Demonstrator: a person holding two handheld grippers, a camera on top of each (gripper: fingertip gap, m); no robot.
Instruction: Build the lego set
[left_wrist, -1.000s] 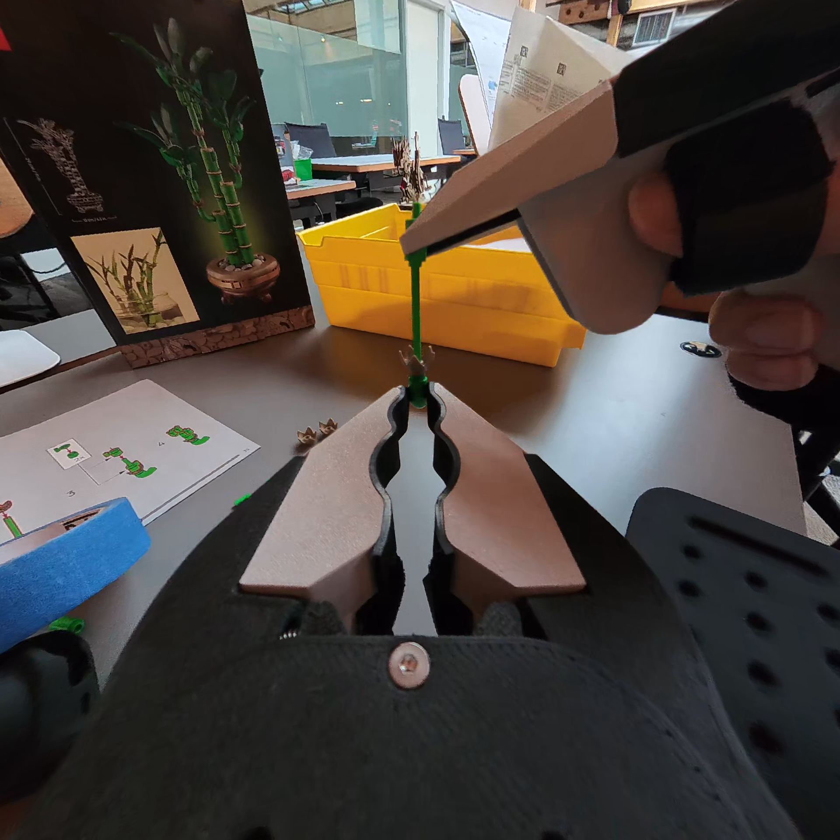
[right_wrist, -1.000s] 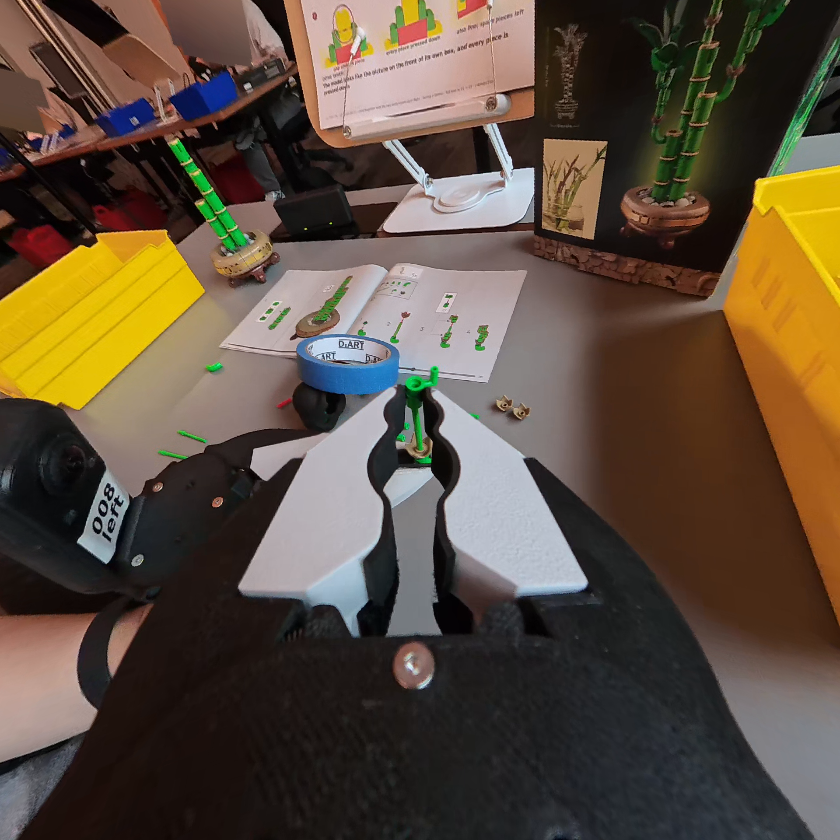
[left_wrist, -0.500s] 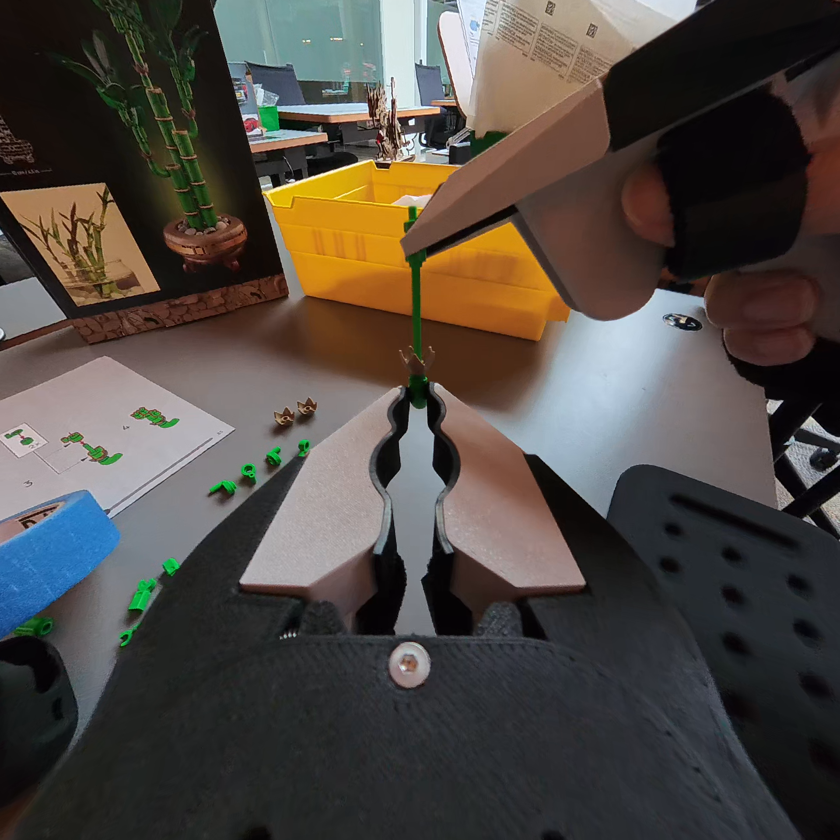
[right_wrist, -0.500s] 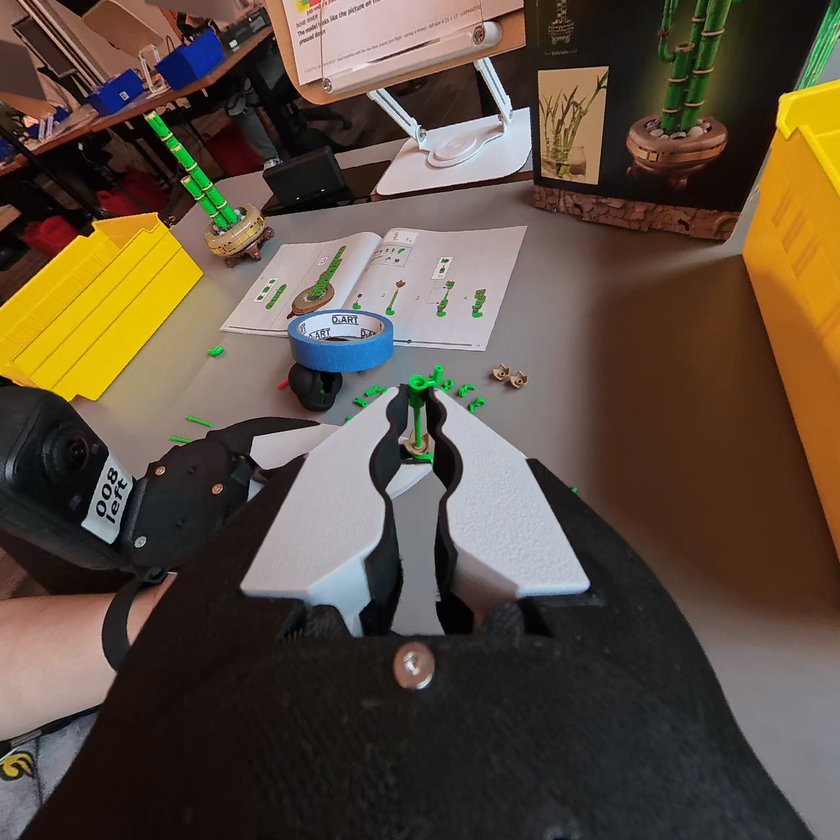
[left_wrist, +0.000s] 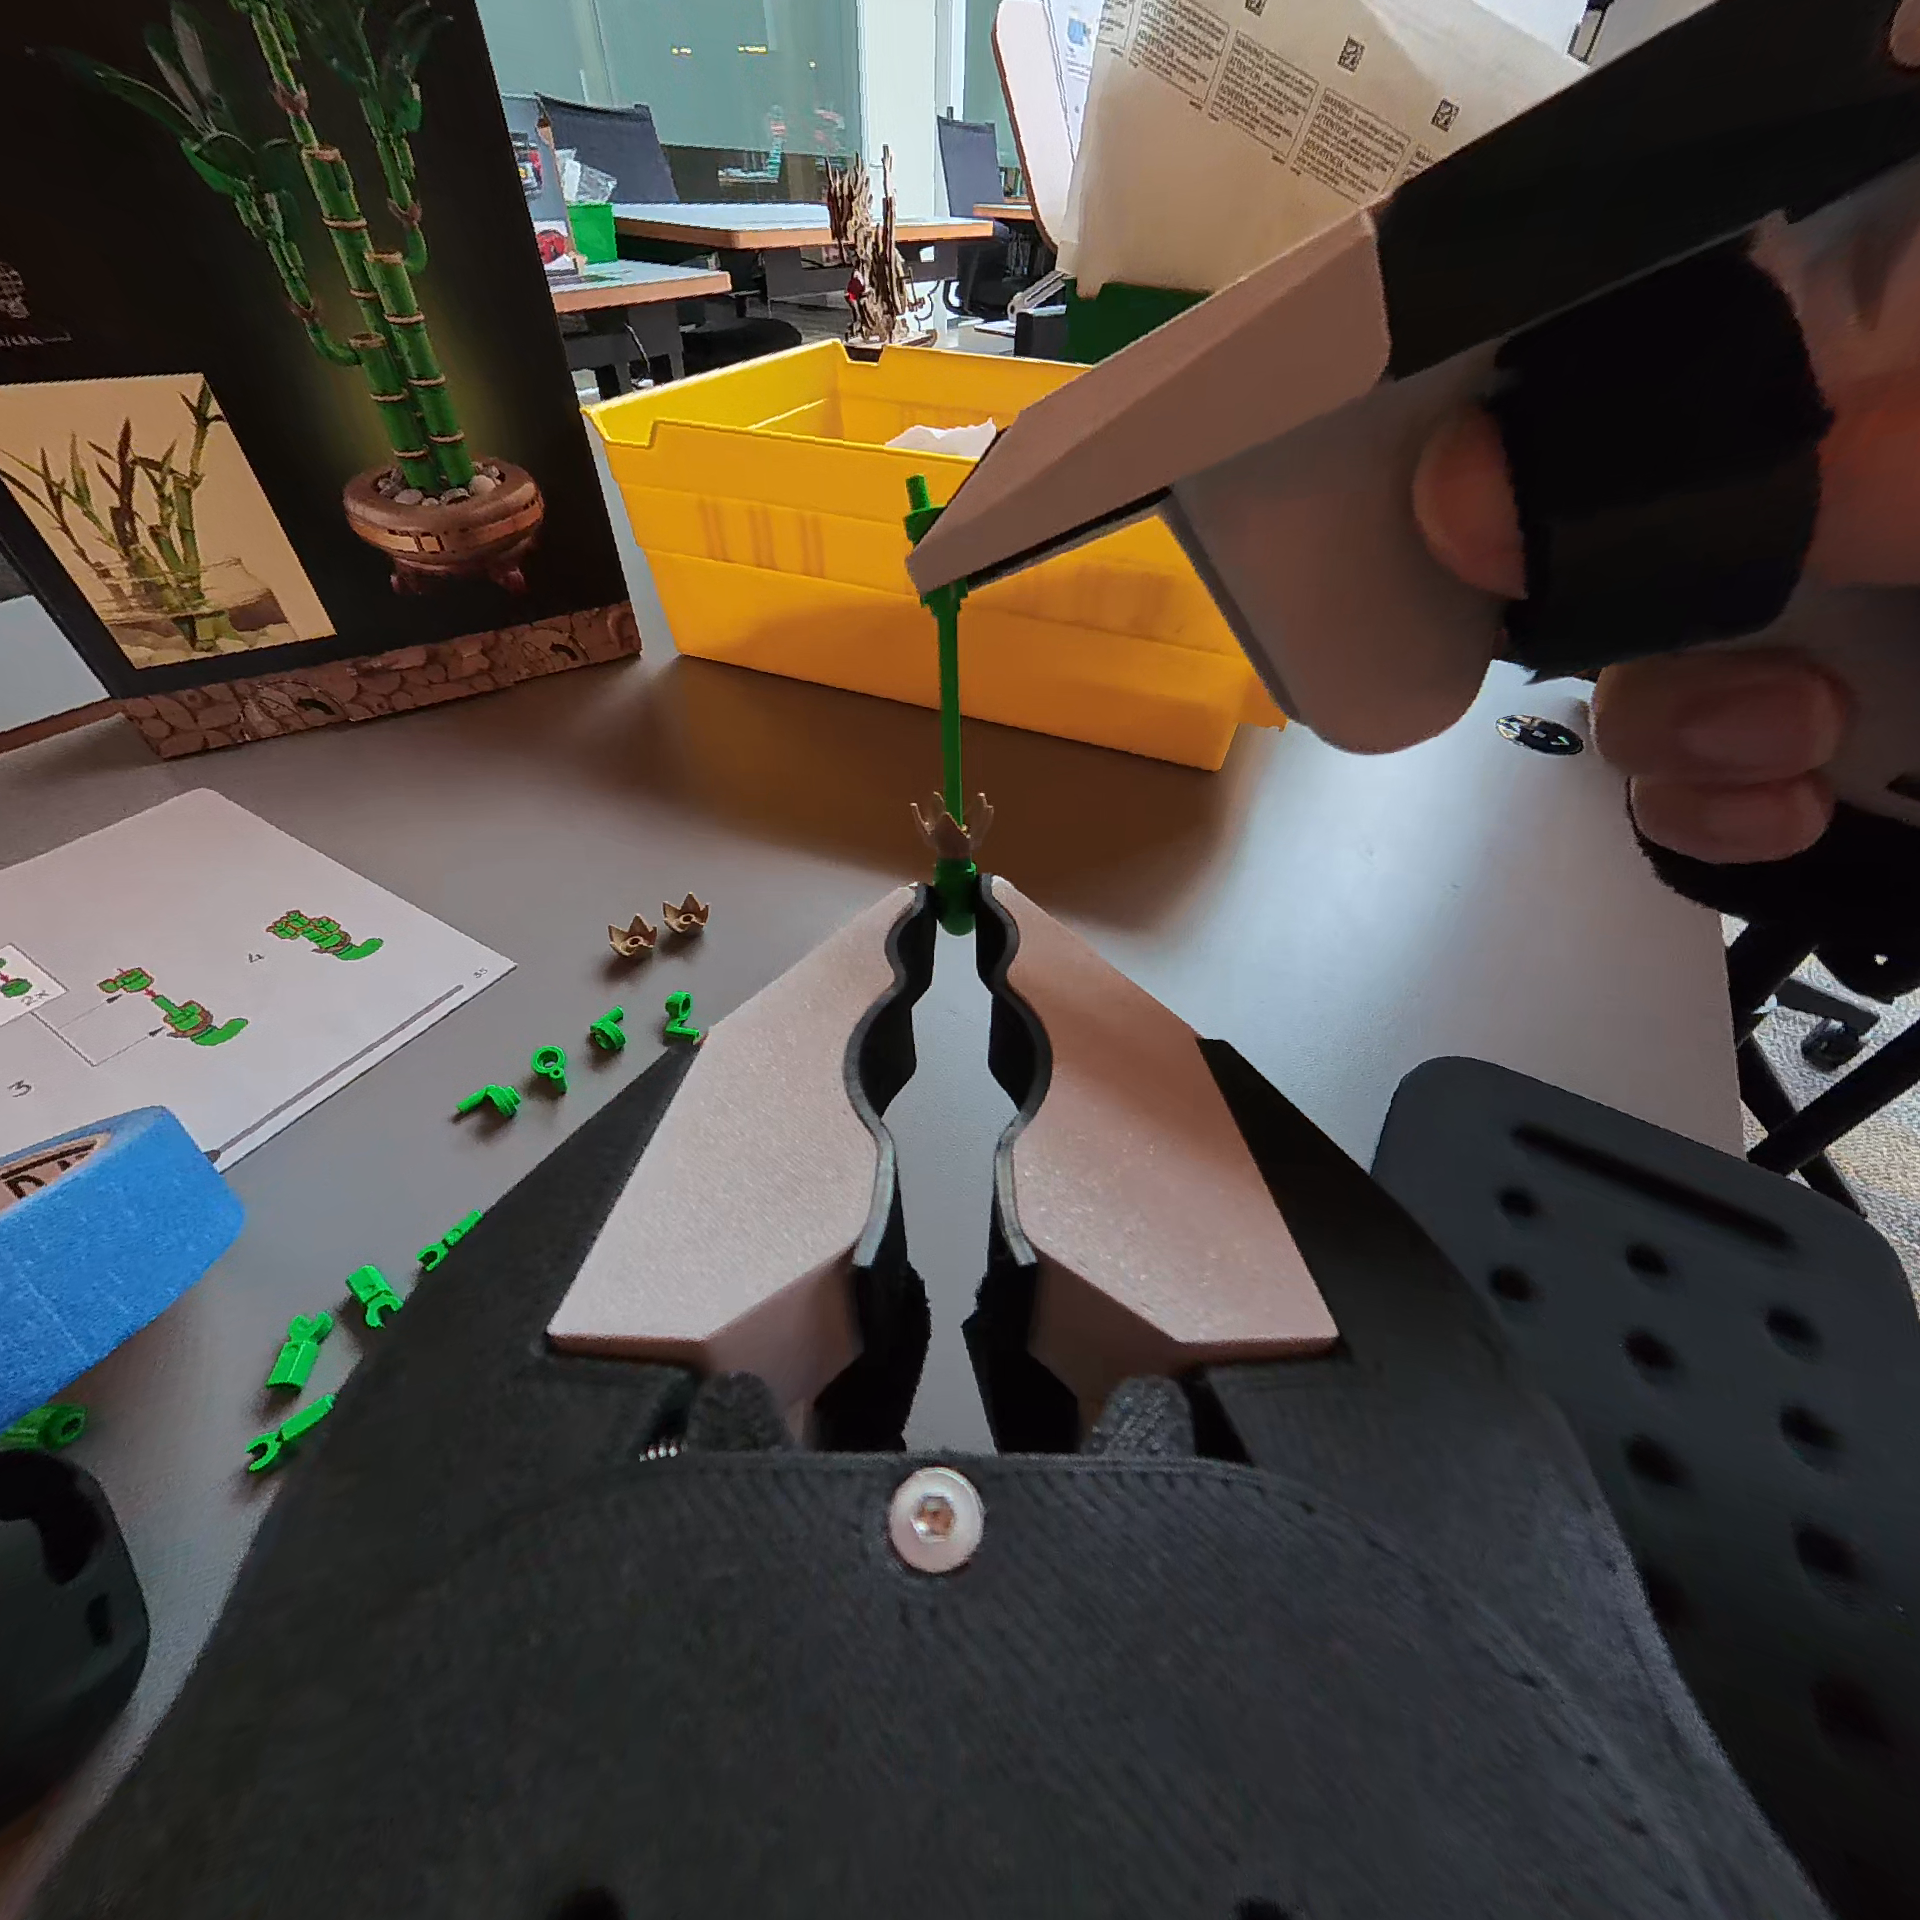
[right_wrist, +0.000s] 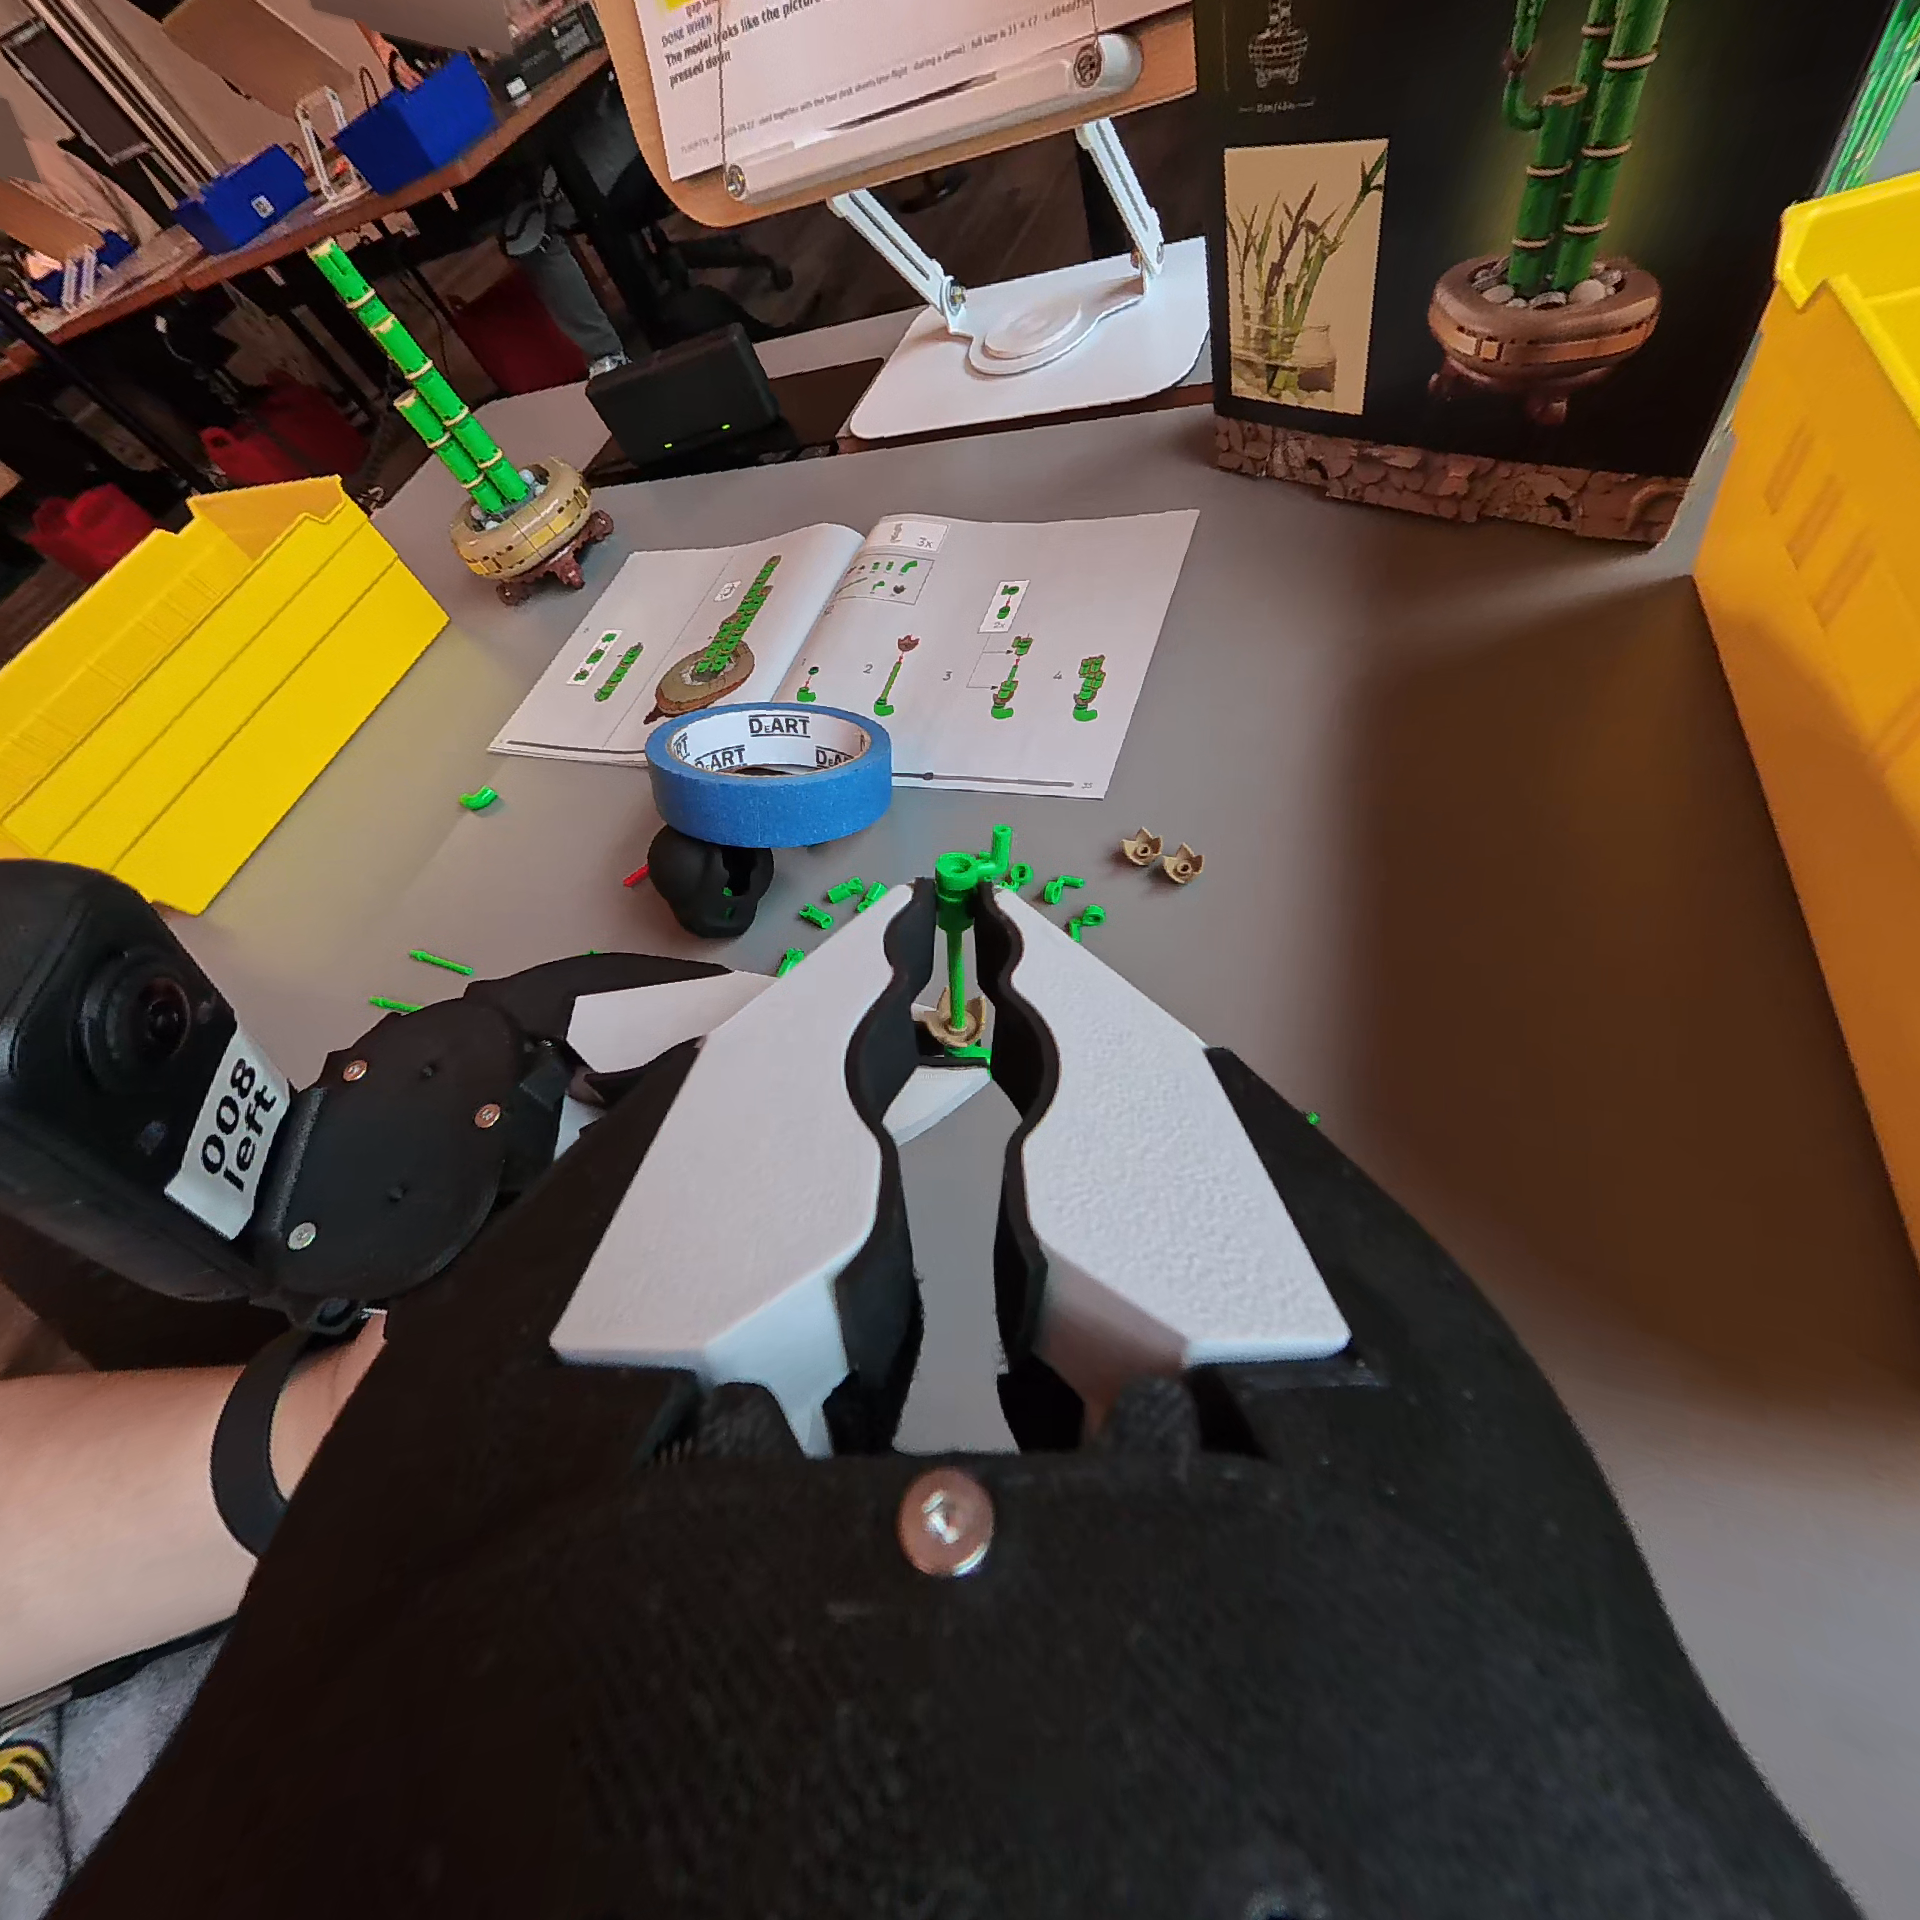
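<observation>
Two grippers, both clamped on one thin green stem (left_wrist: 951, 717). Left gripper (left_wrist: 954, 909) pinched narrow on stem's bottom end, just under tan crown piece (left_wrist: 951, 826) threaded on rod. Right gripper (right_wrist: 956, 902), seen from its own cam, squeezed tight near stem's top, w/ green clip piece (right_wrist: 961, 868) poking out past tips; in left view came in from upper right. Stem held roughly upright above grey table (left_wrist: 1299, 904), clear of surface.

Just beyond tips on table: 2 more tan crown pieces (right_wrist: 1162, 858) side by side, scatter of small green bits (left_wrist: 551, 1070) to left. Blue tape roll (right_wrist: 769, 774) resting on edge of open instruction booklet (right_wrist: 935, 634), small black object (right_wrist: 712, 888) touching roll's near side. Farther out: partly built bamboo model (right_wrist: 499, 499) in round base, yellow bins (left_wrist: 914, 582) either side, set's box (left_wrist: 260, 364) standing at back, white stand (right_wrist: 1029, 353) behind booklet.
</observation>
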